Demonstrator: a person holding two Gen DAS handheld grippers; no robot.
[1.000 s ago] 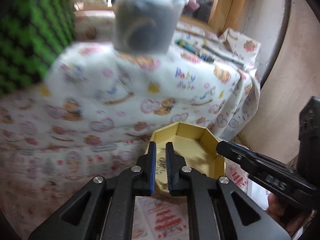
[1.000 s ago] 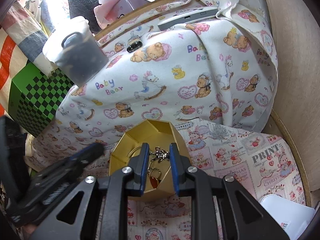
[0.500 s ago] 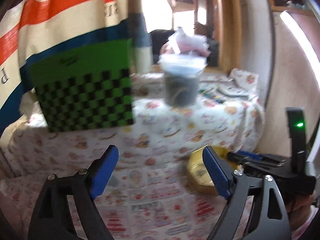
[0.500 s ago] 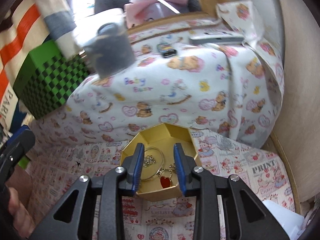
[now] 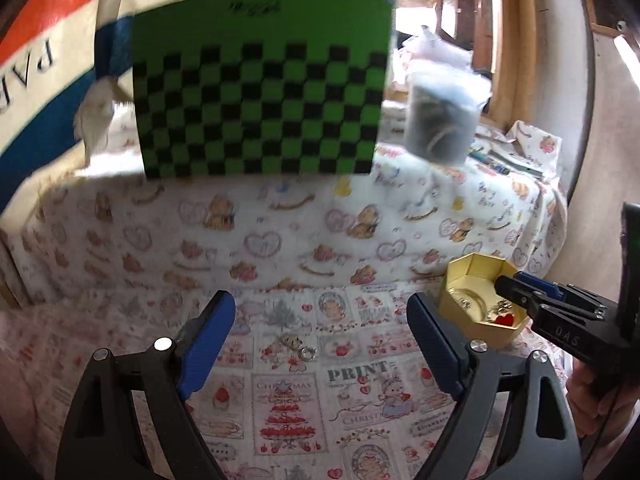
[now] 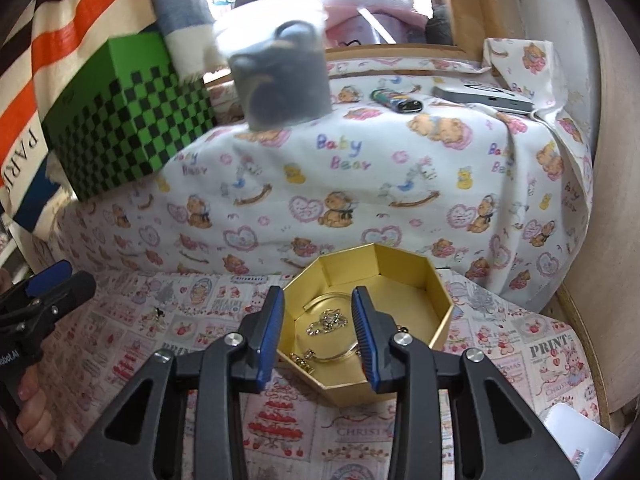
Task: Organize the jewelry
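1. Left gripper: spread wide over the printed cloth, nothing between the pads, small ring lying beneath.
2. Gold octagonal box: open, holding chains and a bangle.
3. Right gripper: jaws opening above the box, gripping nothing.

Gold octagonal card box: satin sheen inside. Thin gold metal chains in it, shiny. Printed cotton cloth w/ bears: soft, matt. Green-black checkered box: matt. Blue gripper pads: ribbed, rubbery.
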